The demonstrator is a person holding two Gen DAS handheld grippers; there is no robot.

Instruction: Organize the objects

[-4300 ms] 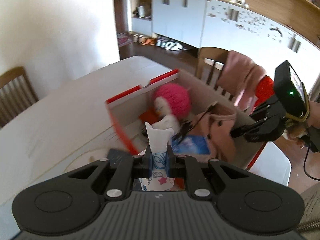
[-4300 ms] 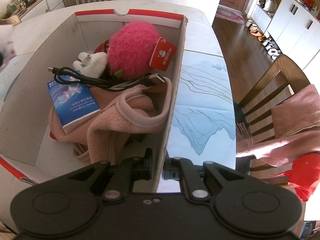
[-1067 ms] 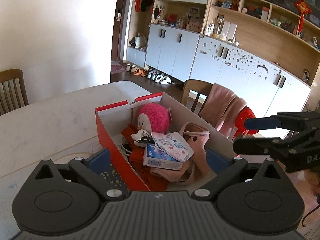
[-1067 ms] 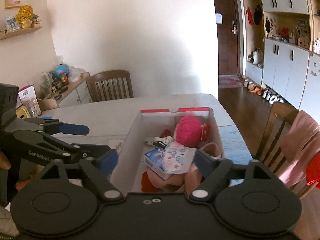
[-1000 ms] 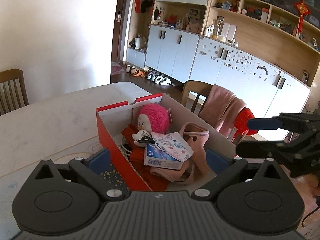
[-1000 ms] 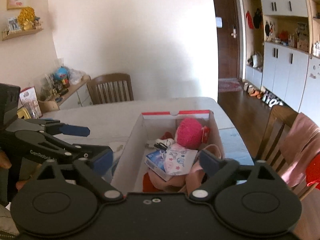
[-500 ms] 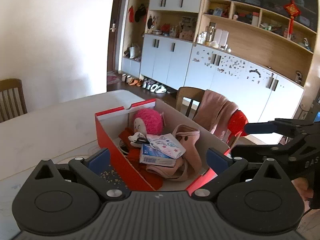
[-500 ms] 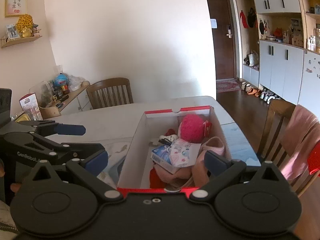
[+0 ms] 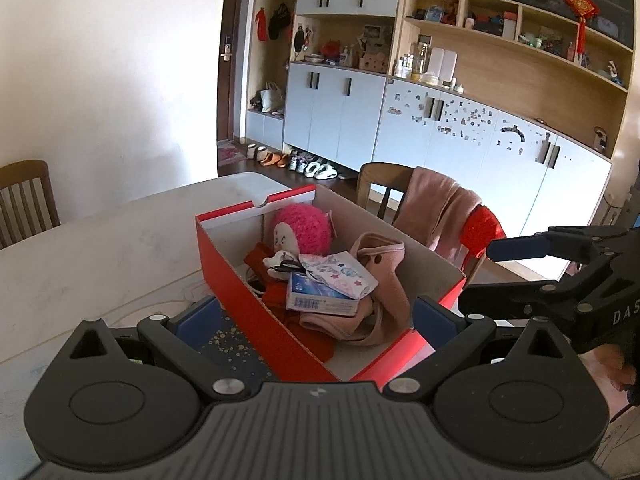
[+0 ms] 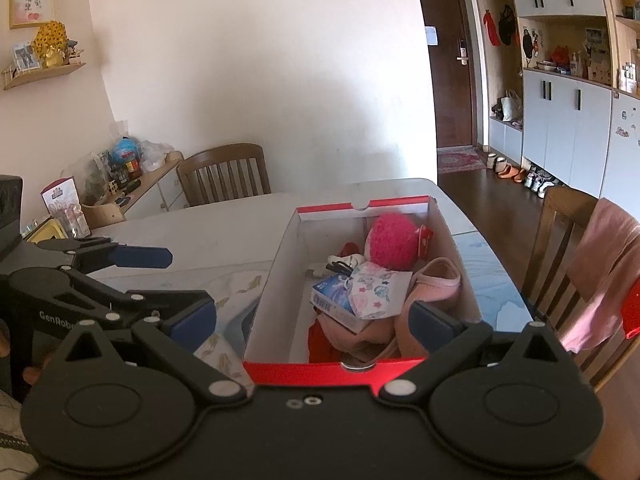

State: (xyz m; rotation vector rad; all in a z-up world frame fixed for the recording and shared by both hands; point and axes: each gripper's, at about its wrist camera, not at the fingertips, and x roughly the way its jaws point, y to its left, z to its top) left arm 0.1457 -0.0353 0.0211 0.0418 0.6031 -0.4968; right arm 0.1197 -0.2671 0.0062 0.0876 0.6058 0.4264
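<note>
A red shoe box (image 9: 240, 300) stands open on the white table (image 9: 100, 248). Inside lie a pink plush doll (image 9: 304, 228), a star-patterned mask packet (image 9: 340, 274) on a blue tissue pack (image 9: 316, 300), a pink garment (image 9: 380, 280) and a black cable (image 9: 286, 266). My left gripper (image 9: 316, 316) is open, held back above the box's near end, with nothing between its fingers. My right gripper (image 10: 312, 320) is open too, above the box's (image 10: 332, 372) red front wall, and the doll (image 10: 394, 242) and packet (image 10: 376, 290) show beyond it. Each gripper shows in the other's view: the right gripper (image 9: 492, 274), the left gripper (image 10: 168, 280).
A wooden chair (image 9: 384, 188) draped with pink cloth (image 9: 440, 208) stands right of the table. Another chair (image 10: 224, 176) stands at the far side, next to a cluttered sideboard (image 10: 132, 184). A patterned mat (image 10: 236, 292) lies left of the box. White cabinets (image 9: 440, 132) line the wall.
Both grippers have drawn back and up from the box. Earlier the left was shut on the mask packet and the right on the box wall; now both are open and the packet lies in the box.
</note>
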